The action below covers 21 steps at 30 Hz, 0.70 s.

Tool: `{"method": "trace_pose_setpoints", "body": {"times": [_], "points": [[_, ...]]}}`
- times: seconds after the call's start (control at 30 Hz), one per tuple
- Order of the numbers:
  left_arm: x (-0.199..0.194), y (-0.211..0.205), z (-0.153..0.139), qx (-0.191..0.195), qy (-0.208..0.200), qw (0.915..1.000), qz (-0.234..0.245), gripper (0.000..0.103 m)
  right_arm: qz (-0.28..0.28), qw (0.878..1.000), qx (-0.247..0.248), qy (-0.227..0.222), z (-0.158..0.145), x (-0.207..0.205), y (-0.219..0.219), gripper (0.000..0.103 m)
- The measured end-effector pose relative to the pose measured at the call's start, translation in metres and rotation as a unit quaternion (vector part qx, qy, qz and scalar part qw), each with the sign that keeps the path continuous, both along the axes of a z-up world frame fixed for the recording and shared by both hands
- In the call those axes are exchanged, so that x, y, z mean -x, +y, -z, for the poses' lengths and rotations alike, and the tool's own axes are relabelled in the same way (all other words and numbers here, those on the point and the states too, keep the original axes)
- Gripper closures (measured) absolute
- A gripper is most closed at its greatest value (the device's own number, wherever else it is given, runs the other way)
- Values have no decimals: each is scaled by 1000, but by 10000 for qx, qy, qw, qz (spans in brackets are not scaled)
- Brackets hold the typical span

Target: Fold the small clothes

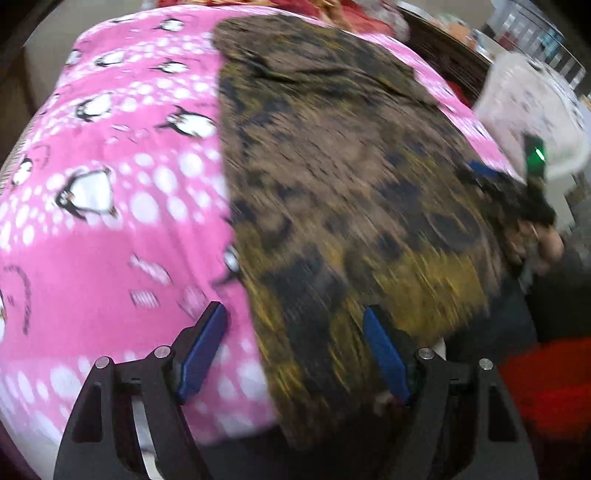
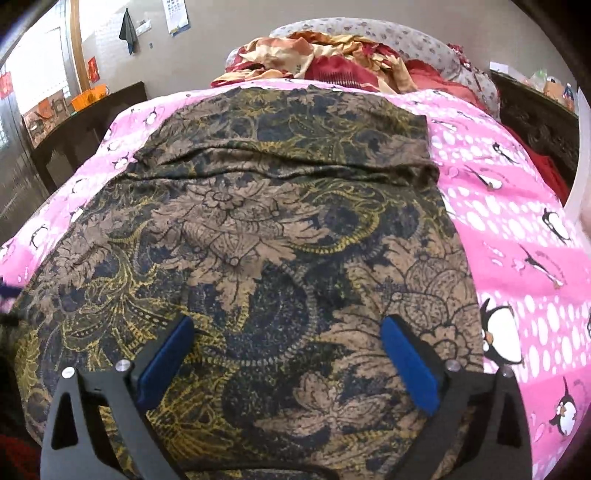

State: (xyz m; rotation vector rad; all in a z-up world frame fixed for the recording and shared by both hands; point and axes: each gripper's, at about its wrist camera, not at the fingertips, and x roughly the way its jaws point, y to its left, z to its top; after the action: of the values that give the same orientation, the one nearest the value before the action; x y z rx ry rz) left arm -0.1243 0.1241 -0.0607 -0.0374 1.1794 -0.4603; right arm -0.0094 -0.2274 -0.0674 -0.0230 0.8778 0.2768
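Note:
A dark garment with a brown, black and yellow floral print (image 2: 266, 236) lies spread flat on a pink penguin-print blanket (image 2: 517, 229). Its far end is folded over in a band. My right gripper (image 2: 288, 332) is open and empty, just above the garment's near part. In the left wrist view the same garment (image 1: 351, 177) lies to the right on the blanket (image 1: 110, 166), blurred by motion. My left gripper (image 1: 295, 332) is open and empty over the garment's near left edge. The other gripper (image 1: 532, 184) shows at the garment's far right edge.
A heap of red and orange cloth (image 2: 332, 62) and a spotted pillow (image 2: 406, 33) lie beyond the blanket. Dark wooden furniture (image 2: 85, 122) stands at left, with an orange basket (image 2: 88, 98) on it. A dark headboard (image 2: 535, 122) is at right.

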Motion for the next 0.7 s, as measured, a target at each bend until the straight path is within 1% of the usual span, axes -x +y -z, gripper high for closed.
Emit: {"method": "trace_pose_setpoints", "body": {"times": [0.03,0.13,0.17,0.2,0.3,0.33,0.4,0.43,0.5,0.53,0.57,0.6,0.67,0.7], "points": [[3,0,-1,15,2,10000,66,47,2,10000,-41,6,-1,0,-1,0],[5,6,-3,302,120,9994,79,47,-20,9999,-2,100,-5,2,-2,2],[2,9,-3,513,186,9985,62,47,-16,10000,-19,86,-9,8,-5,8],[0,11,-2,656,219,9976,59,47,22,9999,-111,24,-15,13,-9,14],[-8,10,4,987,171,9949,89,47,175,9985,-453,-246,-33,36,-33,15],[-10,8,5,1037,115,9945,114,47,234,9979,-448,-401,-41,48,-43,15],[-12,6,4,1097,73,9938,139,47,252,9974,-441,-502,-49,66,-60,16],[-15,4,4,1129,77,9935,147,47,231,9974,-468,-501,-51,74,-70,18],[-14,8,2,1321,106,9911,147,48,159,9969,-605,-469,-52,92,-91,32],[-13,11,1,1435,123,9895,151,51,130,9965,-721,-397,-51,99,-101,34],[-11,15,0,1579,144,9872,145,61,115,9959,-845,-314,-49,105,-109,38],[-9,18,0,1677,168,9856,112,73,103,9949,-975,-242,-46,111,-118,42],[-7,20,3,1711,194,9851,42,77,144,9940,-1080,-88,-38,116,-127,43],[-8,21,4,1696,193,9853,19,80,152,9935,-1125,-2,-32,118,-130,47]]}}
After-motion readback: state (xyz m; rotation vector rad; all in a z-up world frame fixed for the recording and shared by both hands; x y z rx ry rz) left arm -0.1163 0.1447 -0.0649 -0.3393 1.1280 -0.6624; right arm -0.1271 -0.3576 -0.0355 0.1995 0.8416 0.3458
